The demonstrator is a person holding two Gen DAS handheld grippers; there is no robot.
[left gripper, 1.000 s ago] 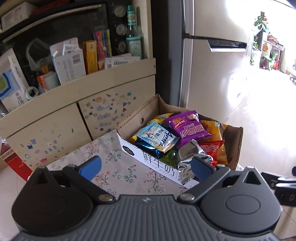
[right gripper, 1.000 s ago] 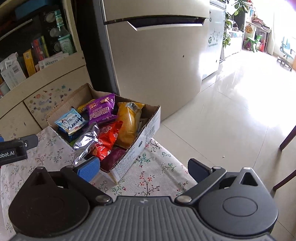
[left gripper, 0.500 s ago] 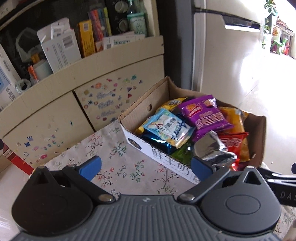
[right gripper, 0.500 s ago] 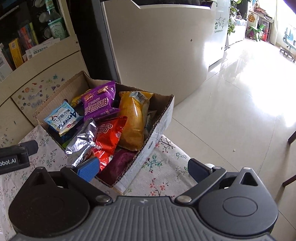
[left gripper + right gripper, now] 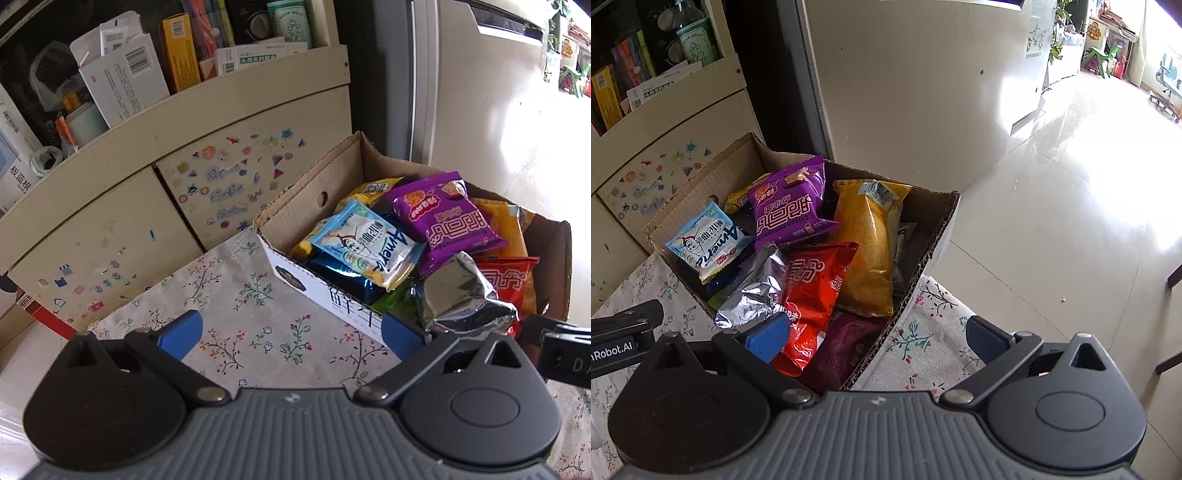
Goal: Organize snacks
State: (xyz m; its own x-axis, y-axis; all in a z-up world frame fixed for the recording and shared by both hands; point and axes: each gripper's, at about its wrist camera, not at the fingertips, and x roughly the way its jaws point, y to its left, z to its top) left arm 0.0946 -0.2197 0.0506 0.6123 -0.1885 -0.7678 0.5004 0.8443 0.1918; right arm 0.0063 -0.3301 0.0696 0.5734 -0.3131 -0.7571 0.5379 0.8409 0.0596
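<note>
Snacks fill the cardboard box ahead of our wide-open, empty jaws, so we judge picking one packet comes next.

Green pack mostly buried (brand unreadable); dark purple pack partly hidden.

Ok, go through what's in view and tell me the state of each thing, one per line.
left gripper: open, empty, over the tablecloth.
right gripper: open, empty, straddling the box's near corner.
cardboard box: open-topped, heaped with snacks.
purple packet: sealed, lying on top.
silver foil packet: crumpled, at the near edge.
yellow packet: sealed, puffed.
red packet: sealed, lying flat.
</note>
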